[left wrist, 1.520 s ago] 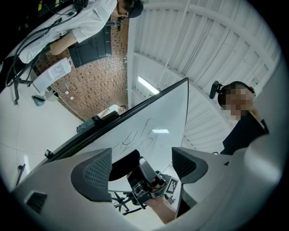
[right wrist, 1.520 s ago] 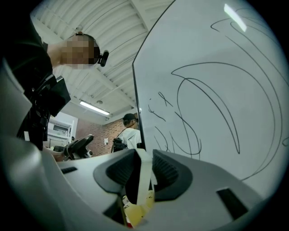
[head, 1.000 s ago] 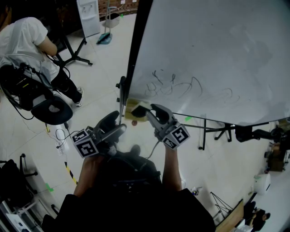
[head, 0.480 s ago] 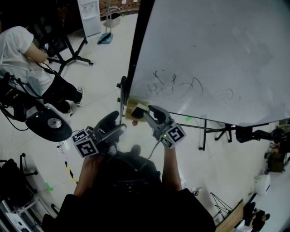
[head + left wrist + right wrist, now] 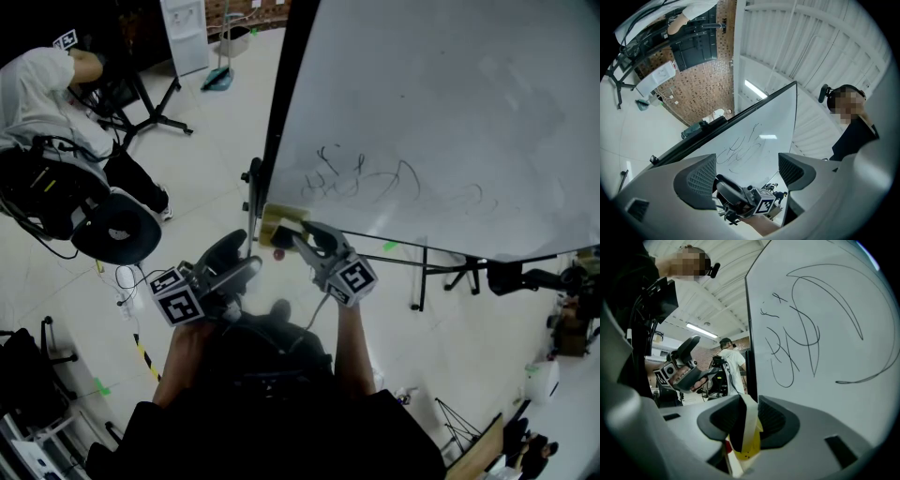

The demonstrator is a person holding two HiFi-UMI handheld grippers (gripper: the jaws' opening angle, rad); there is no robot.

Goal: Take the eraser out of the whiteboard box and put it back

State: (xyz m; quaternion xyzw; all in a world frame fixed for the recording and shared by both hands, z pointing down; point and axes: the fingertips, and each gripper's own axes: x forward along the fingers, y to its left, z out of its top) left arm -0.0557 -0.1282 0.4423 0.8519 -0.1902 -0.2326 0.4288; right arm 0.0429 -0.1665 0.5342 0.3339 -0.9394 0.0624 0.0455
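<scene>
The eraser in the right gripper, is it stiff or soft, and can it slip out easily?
Probably light: the right gripper holds the eraser by one thin pinch. It looks stiff, its edge straight between the jaws. The dark side may be felt, so slipping seems unlikely.

Pale glossy floor (image 5: pixel 216 141) is running throughout, with yellow-black tape (image 5: pixel 143 354) lying on it. A brick wall (image 5: pixel 701 91) is standing at the far side. A strip light (image 5: pixel 757 89) is burning under a white ribbed ceiling (image 5: pixel 825 42). A black seat (image 5: pixel 117 230) is standing at the left.

Box (image 5: pixel 272 225) at whiteboard (image 5: pixel 450 112) lower-left corner
</scene>
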